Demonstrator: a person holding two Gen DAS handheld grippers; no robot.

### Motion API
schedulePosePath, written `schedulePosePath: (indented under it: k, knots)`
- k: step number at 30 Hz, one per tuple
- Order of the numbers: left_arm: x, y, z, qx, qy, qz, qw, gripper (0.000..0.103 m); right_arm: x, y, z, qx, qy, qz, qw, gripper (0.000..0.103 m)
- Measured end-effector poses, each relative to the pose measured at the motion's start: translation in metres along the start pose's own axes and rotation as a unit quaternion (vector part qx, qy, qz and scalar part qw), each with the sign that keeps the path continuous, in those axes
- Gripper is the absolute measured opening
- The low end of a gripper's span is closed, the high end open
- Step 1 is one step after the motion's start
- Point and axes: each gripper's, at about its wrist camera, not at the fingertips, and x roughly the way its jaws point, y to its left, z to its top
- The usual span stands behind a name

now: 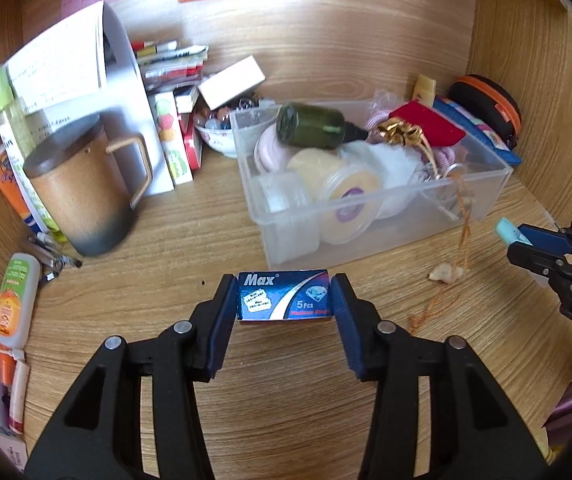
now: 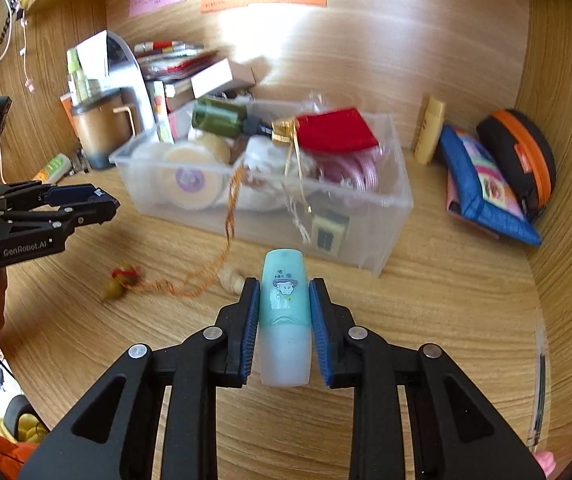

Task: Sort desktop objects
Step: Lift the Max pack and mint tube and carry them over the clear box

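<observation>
- Between my left gripper's [image 1: 284, 296] blue pads sits the small dark-blue cardboard razor-blade box [image 1: 284, 295], clamped by its two short ends, long axis running left to right, lifted just off the wooden desktop [image 1: 286, 380].
- Straight ahead of that box, on the far side and close by, stands the clear plastic storage bin [image 1: 369, 216]; I judge the coming move is a short carry forward and up over its near wall.
- My right gripper [image 2: 284, 312] is clenched on the pale turquoise highlighter pen [image 2: 284, 316], long axis pointing away from me toward the same bin [image 2: 385, 216], whose near right corner lies just beyond the pen's tip.
- Both hands look about equally near the bin, the left facing its near left part, the right its right end.
- Readable writing: "Max" and "5 Pcs" on the box; "GenRobot.AI" on the left gripper body in the right wrist view; "DAS" on the right gripper body in the left wrist view.
- The notes on the back wall are too blurred to read.
</observation>
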Motion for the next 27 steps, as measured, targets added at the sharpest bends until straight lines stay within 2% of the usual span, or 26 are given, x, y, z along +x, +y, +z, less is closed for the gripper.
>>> schedulePosePath:
  k: [6,15,27]
  knots:
    - [-0.011,-0.004,0.010,0.000,-0.019,-0.004,0.9998,0.047,-0.009,0.011,0.015,-0.007,-0.028,0.016,0.999,0.023]
    - [-0.024,0.001,0.023,-0.009,-0.043,0.000,0.9990,0.047,-0.007,0.024,0.033,-0.018,-0.046,0.049,0.998,0.023]
    - [-0.021,0.001,0.050,-0.012,-0.058,-0.007,0.9982,0.047,-0.003,0.016,0.064,-0.024,-0.073,0.046,0.996,0.023]
